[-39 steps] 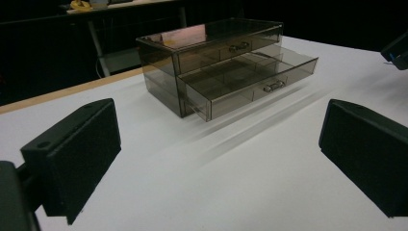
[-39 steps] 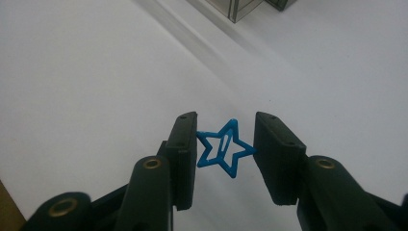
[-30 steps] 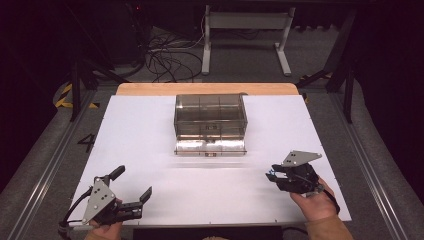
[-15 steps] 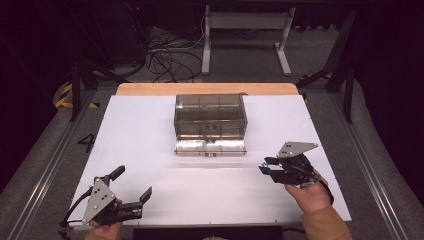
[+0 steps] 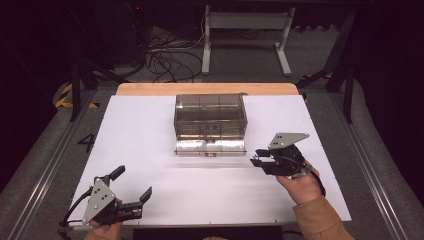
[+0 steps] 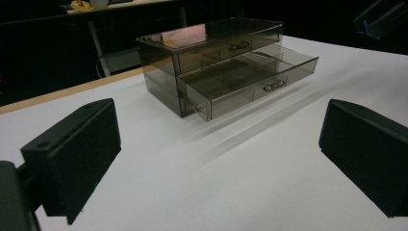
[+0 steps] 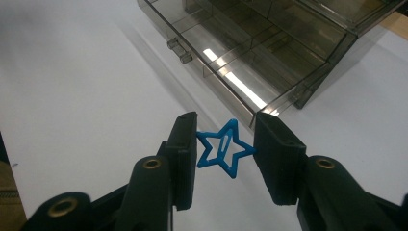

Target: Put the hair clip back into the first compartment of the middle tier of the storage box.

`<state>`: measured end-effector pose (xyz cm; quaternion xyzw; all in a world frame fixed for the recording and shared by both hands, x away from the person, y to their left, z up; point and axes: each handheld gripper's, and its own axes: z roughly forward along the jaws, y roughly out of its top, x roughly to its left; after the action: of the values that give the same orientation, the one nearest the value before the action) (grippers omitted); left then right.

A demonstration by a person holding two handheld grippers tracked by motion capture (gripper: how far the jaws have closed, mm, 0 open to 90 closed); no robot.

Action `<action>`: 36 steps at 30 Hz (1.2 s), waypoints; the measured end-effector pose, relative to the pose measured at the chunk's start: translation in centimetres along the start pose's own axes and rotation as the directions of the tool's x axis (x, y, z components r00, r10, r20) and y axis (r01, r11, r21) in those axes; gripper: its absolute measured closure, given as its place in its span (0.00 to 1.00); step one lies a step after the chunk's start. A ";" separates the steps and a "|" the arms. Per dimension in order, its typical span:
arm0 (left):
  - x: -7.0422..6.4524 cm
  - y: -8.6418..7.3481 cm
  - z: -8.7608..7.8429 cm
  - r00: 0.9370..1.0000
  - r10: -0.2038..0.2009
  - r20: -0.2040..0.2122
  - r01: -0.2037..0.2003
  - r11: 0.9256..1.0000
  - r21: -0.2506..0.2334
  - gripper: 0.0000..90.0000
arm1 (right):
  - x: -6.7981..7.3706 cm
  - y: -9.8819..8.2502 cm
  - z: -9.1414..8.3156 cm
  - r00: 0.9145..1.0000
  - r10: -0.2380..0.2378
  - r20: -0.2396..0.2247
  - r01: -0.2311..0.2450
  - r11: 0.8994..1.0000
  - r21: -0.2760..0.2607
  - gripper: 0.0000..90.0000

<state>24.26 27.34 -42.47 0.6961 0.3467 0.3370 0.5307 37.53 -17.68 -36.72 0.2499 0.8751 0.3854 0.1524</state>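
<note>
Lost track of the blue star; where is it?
The star is clamped in the right gripper, just off the open drawer's right corner.

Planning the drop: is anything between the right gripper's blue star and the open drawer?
Nothing: in the right gripper view, bare white table separates the blue star, clamped in the right gripper, from the open drawer.
</note>
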 end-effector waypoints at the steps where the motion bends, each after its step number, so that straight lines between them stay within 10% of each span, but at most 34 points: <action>1: 0.0 0.0 0.0 1.000 0.000 0.000 0.000 1.000 0.000 0.02 | 0.0 0.2 0.0 1.000 -0.001 0.000 0.001 1.000 -0.002 0.68; 36: 0.1 0.0 0.0 1.000 -0.005 0.004 0.005 1.000 0.001 0.02 | 0.5 5.6 3.0 0.997 -0.059 -0.046 0.057 0.998 -0.032 0.68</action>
<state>24.31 27.37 -42.50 0.6961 0.3474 0.3343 0.5319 40.26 -12.38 -34.49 0.2131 0.8794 0.3997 0.1469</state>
